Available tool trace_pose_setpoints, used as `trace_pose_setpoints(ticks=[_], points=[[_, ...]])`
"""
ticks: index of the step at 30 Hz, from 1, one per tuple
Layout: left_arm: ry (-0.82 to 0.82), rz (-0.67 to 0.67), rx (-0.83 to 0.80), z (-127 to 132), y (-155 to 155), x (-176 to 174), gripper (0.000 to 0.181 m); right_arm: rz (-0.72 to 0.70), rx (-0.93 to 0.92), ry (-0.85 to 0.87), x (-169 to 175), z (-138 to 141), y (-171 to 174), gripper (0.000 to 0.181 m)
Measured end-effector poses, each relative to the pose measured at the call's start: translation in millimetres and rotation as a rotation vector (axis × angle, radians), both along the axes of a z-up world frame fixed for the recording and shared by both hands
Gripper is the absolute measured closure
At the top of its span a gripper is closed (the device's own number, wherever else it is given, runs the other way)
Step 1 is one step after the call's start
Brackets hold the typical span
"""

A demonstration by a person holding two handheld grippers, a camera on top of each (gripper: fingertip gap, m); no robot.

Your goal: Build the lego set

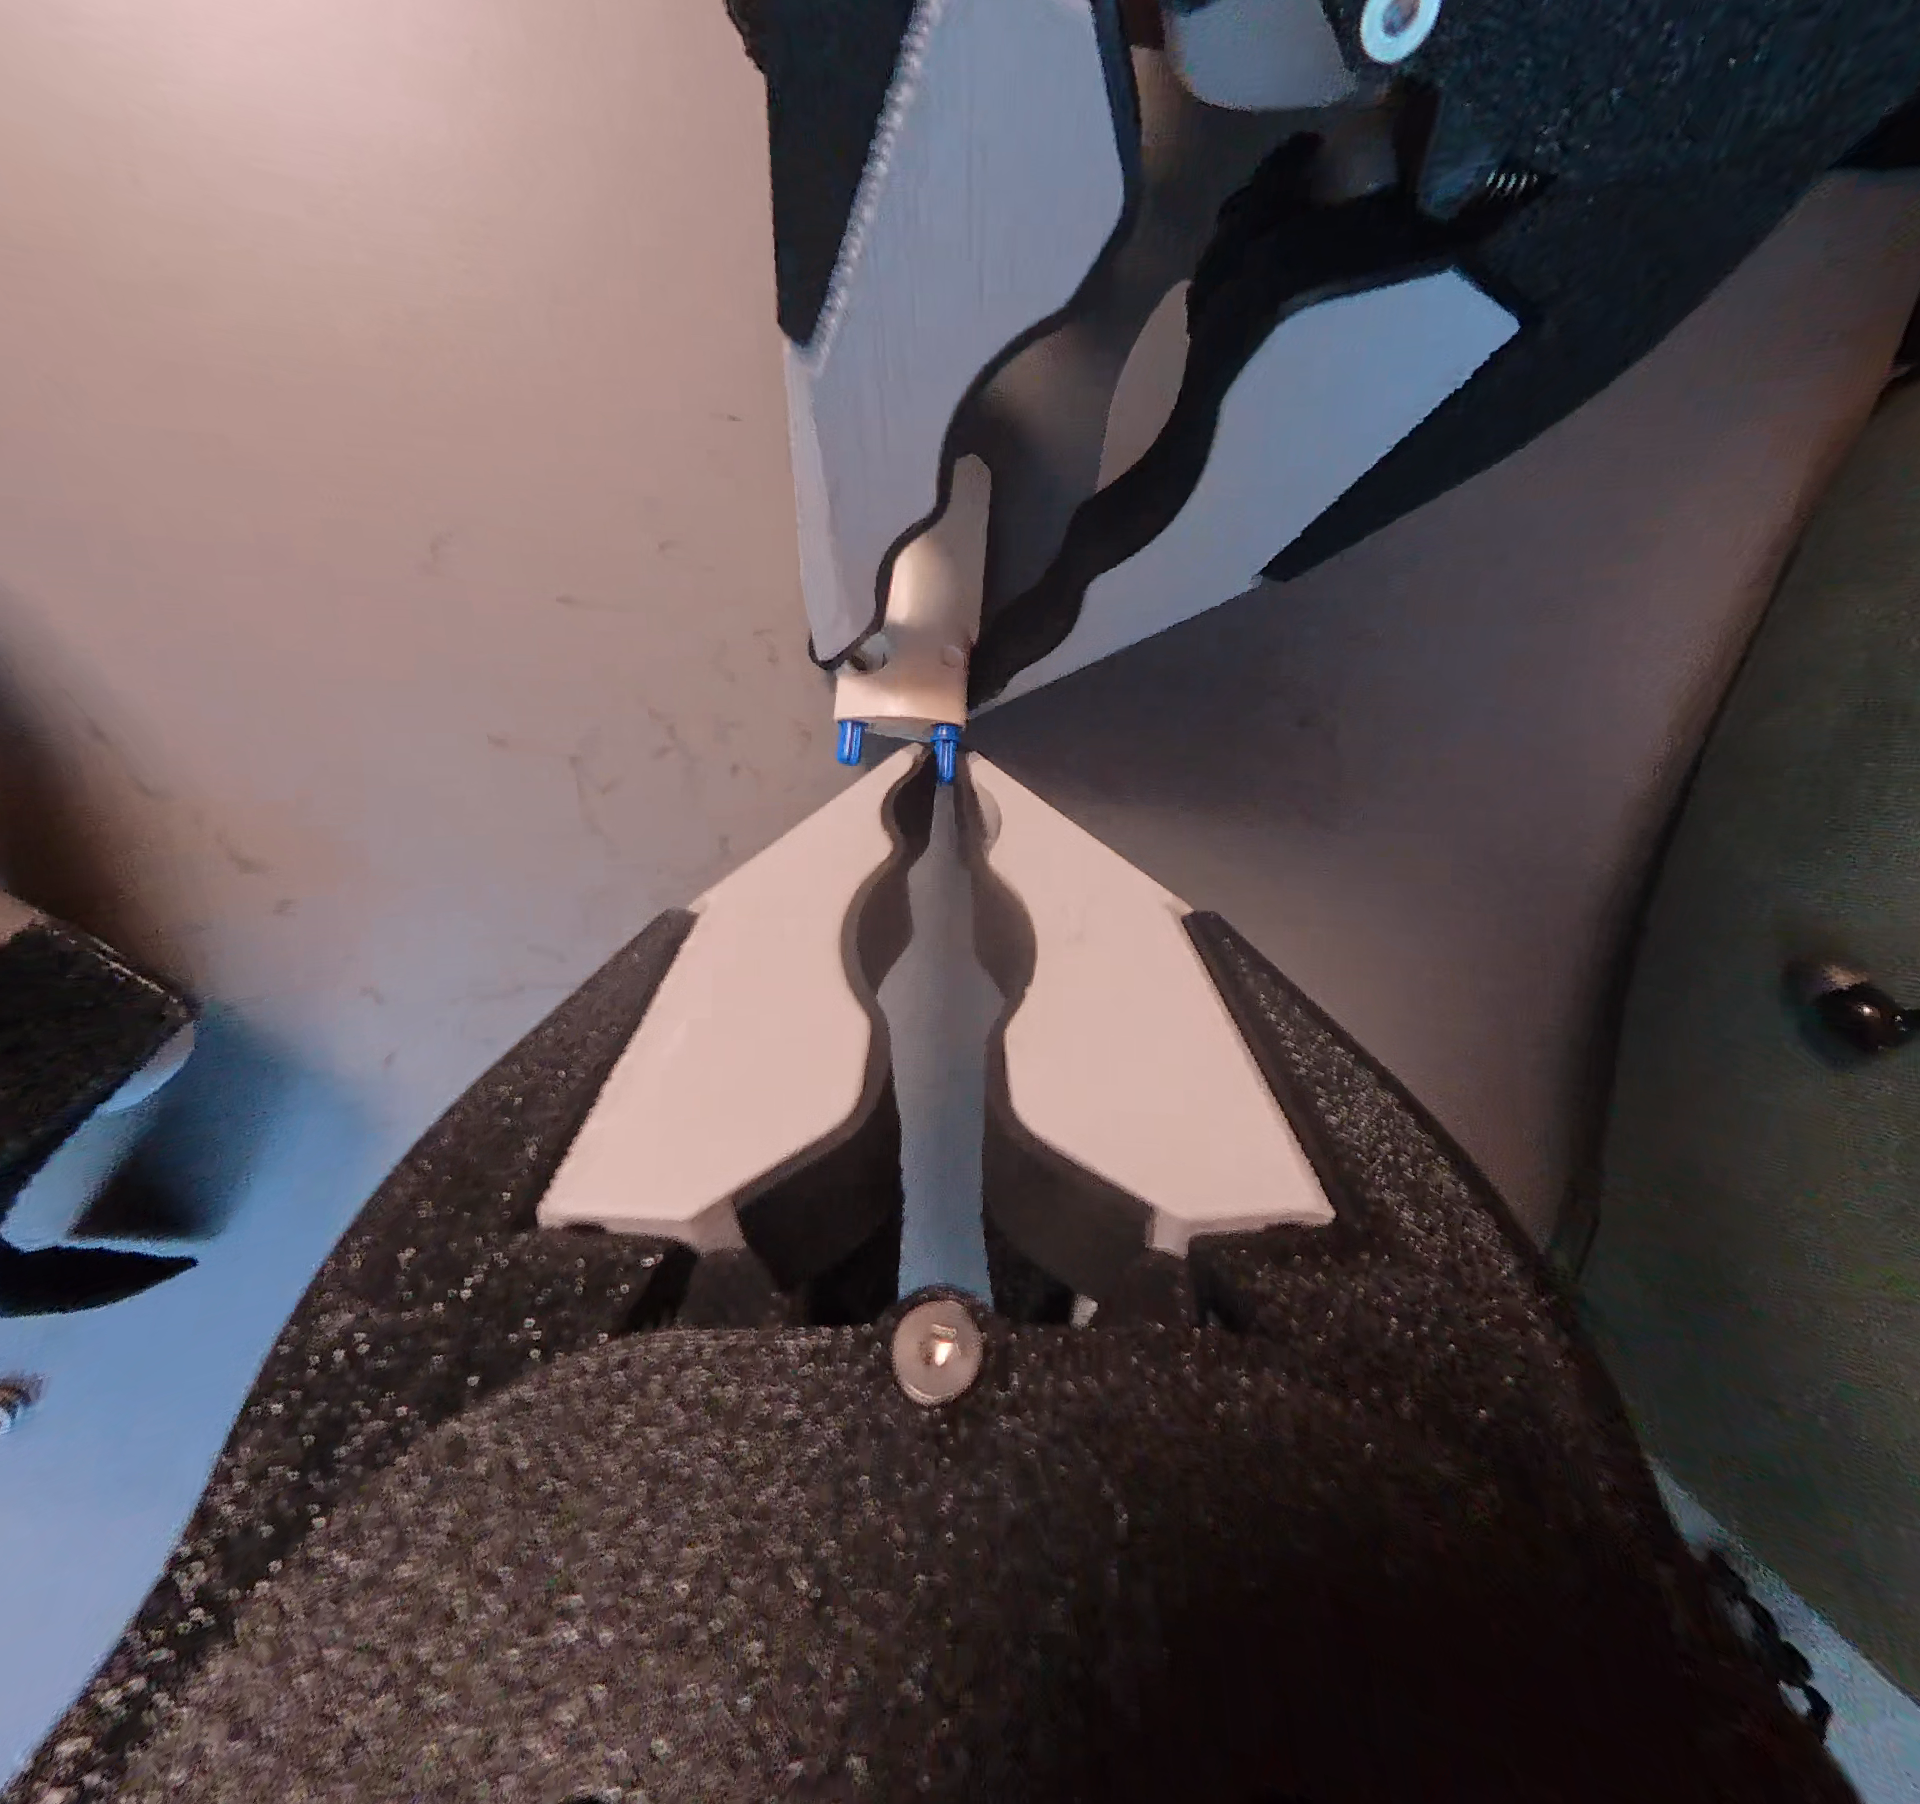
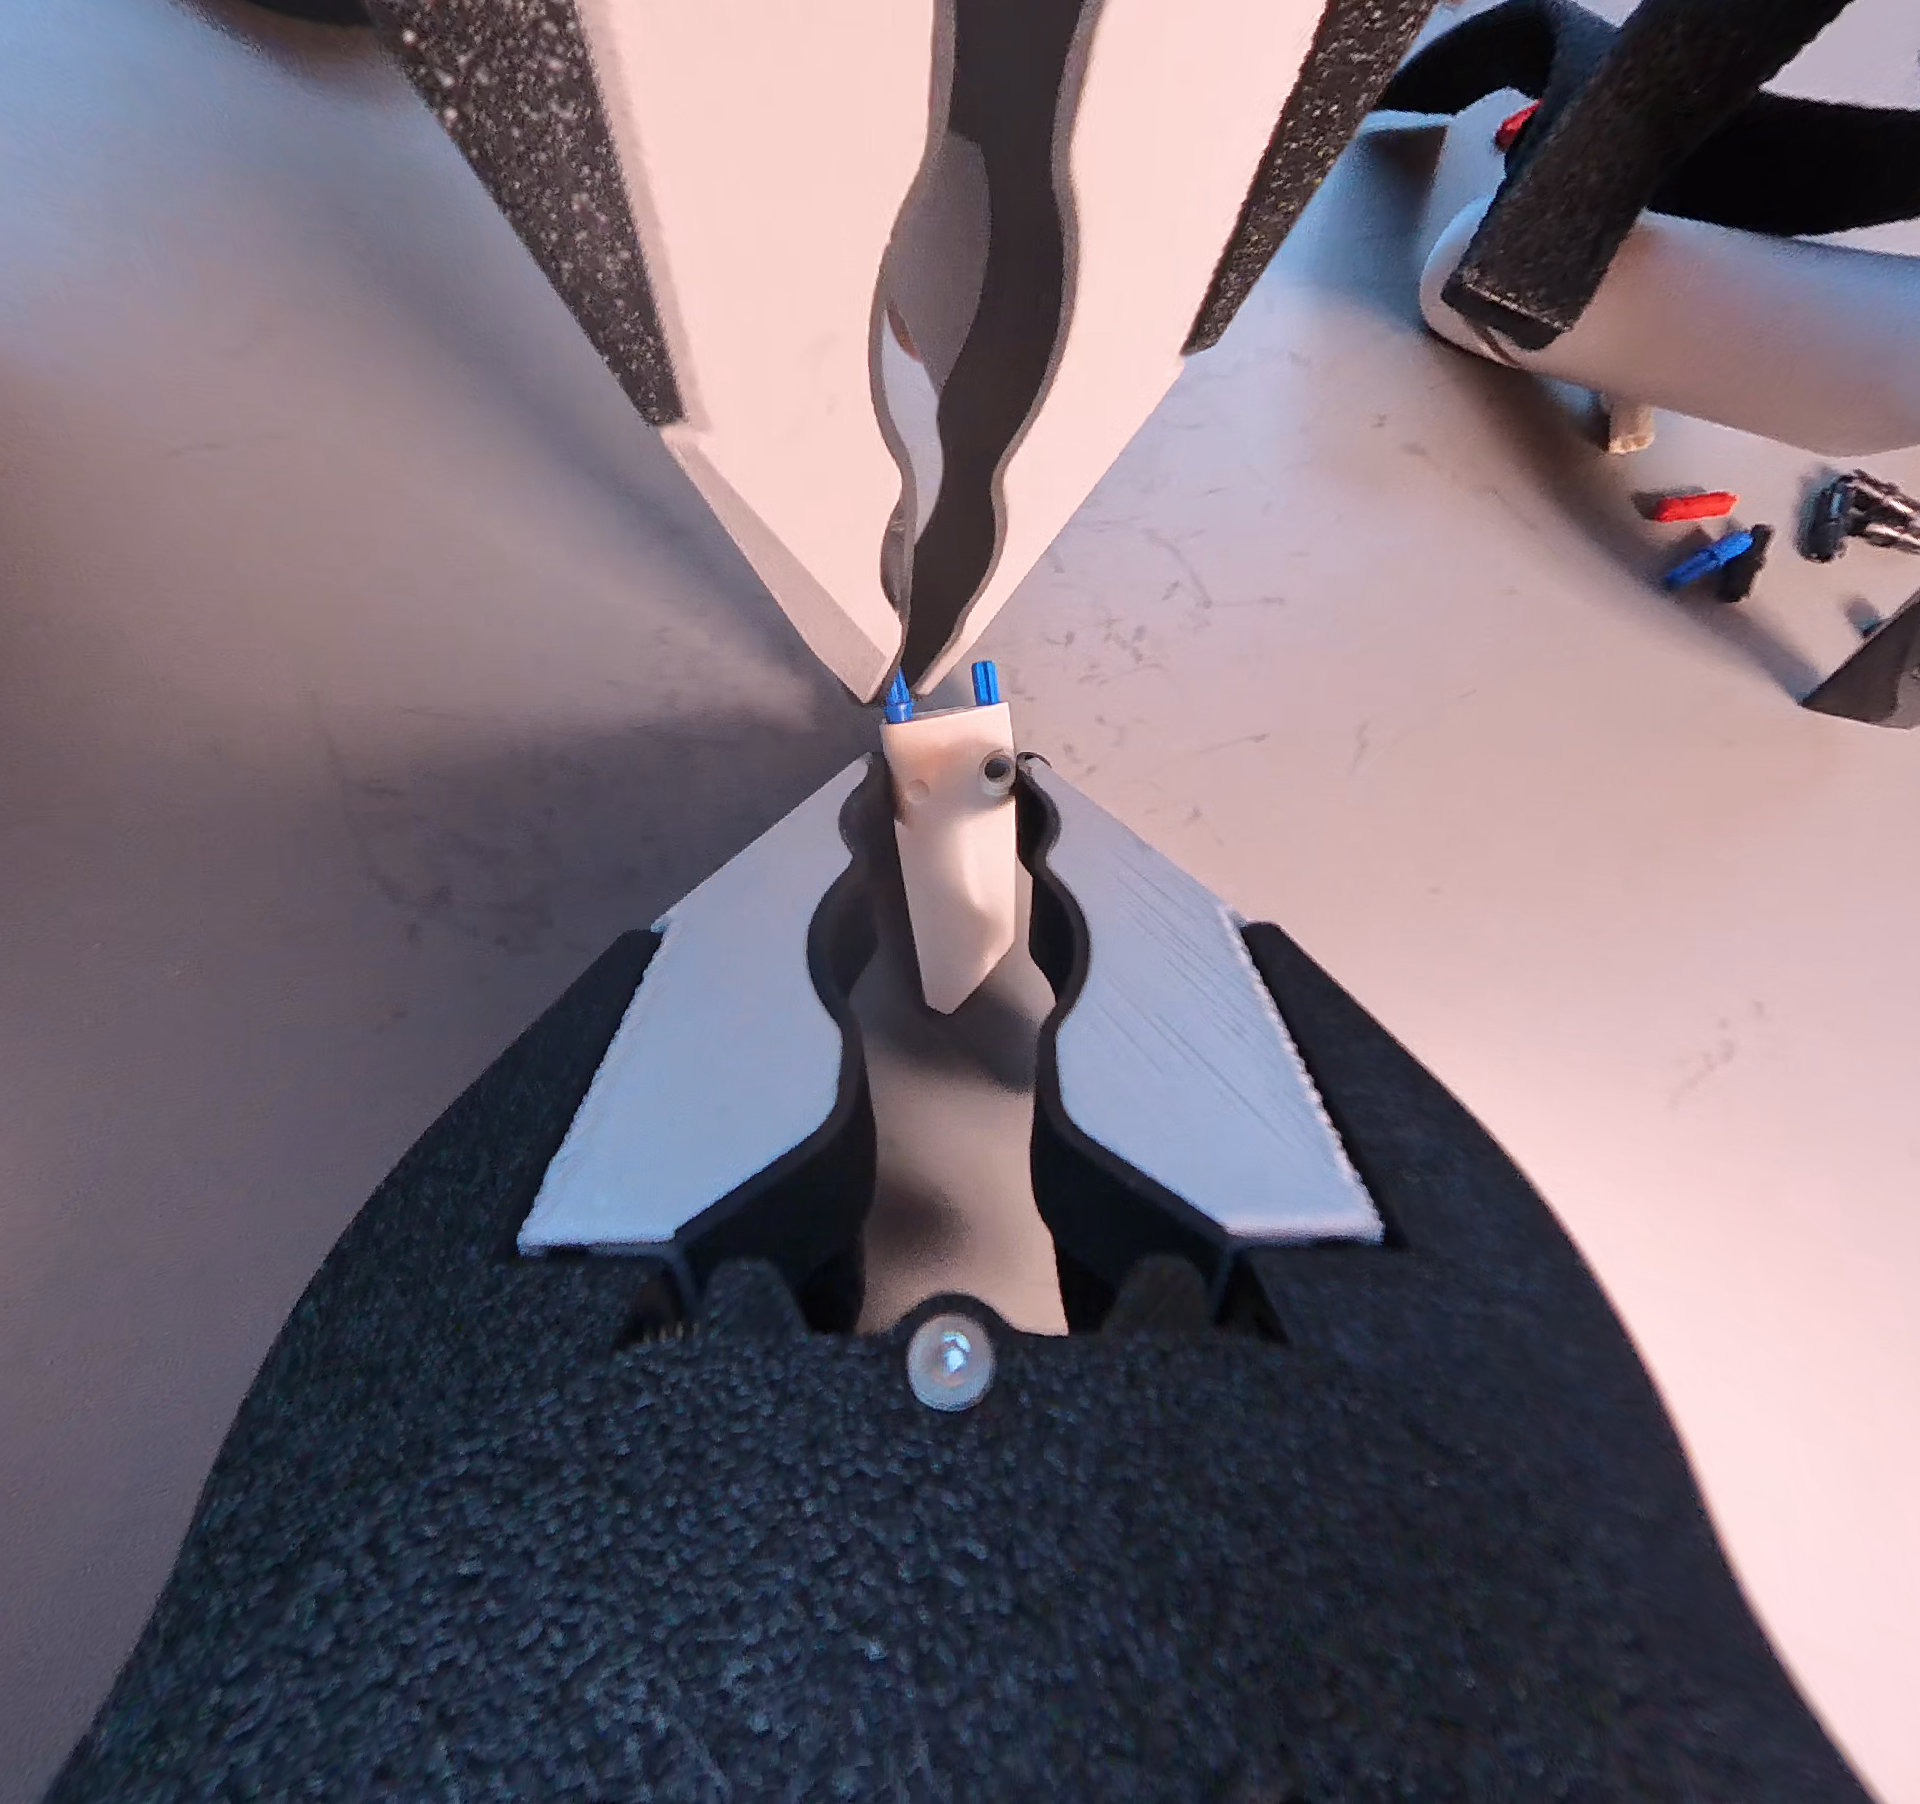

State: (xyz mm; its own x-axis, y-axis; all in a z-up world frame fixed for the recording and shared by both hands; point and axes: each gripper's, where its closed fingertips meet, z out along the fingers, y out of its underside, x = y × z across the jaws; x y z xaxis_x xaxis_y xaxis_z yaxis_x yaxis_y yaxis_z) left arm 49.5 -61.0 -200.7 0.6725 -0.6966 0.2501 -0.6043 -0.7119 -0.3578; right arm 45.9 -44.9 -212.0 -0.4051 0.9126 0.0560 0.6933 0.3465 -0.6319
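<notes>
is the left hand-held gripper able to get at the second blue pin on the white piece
Probably yes. The left hand-held gripper is shut on one blue pin; the second blue pin sticks out bare beside it, nothing covering it, though the gripper must release first.

gripper bodies: left gripper (image 1: pixel 940 778) and right gripper (image 2: pixel 951 767) look like grainy, speckled black plastic, rough; finger faces pale and matt, fine ridges
white piece (image 2: pixel 951 850): smooth plastic, slight sheen
blue pins (image 2: pixel 940 689): glossy plastic
table (image 2: pixel 1351 819): smooth, matt, kinda scuffed
screw (image 2: pixel 951 1365): shiny metal
</notes>
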Motion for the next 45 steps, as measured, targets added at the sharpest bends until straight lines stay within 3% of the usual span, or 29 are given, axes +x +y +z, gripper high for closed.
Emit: trace_pose_setpoints(ticks=[8,16,20,25,36,40,45], points=[[-0.18,0.036,-0.011,-1.2,-2.9,6.1,0.179,0.029,-0.012,0.031,0.9,0.0,-4.9,0.158],[-0.218,0.064,0.15,2.0,-5.1,2.4,0.175,0.035,-0.004,0.043,2.5,0.2,-5.4,0.156],[-0.247,0.099,0.206,6.4,-9.5,-1.9,0.171,0.048,-0.05,0.055,6.6,5.6,-4.4,0.147],[-0.243,0.092,0.234,0.4,-4.5,5.0,0.177,0.062,-0.051,0.024,9.2,-0.8,-3.6,0.158],[-0.205,0.029,0.287,1.7,-6.4,1.7,0.177,0.042,-0.051,0.028,5.2,-1.1,-8.0,0.159],[-0.251,0.133,0.319,10.8,-10.9,-20.5,0.146,0.038,-0.036,0.034,4.8,-1.4,-8.7,0.159],[-0.236,0.109,0.349,-5.3,-14.3,-10.9,0.138,0.037,-0.039,0.041,4.5,-1.3,-8.9,0.158]])
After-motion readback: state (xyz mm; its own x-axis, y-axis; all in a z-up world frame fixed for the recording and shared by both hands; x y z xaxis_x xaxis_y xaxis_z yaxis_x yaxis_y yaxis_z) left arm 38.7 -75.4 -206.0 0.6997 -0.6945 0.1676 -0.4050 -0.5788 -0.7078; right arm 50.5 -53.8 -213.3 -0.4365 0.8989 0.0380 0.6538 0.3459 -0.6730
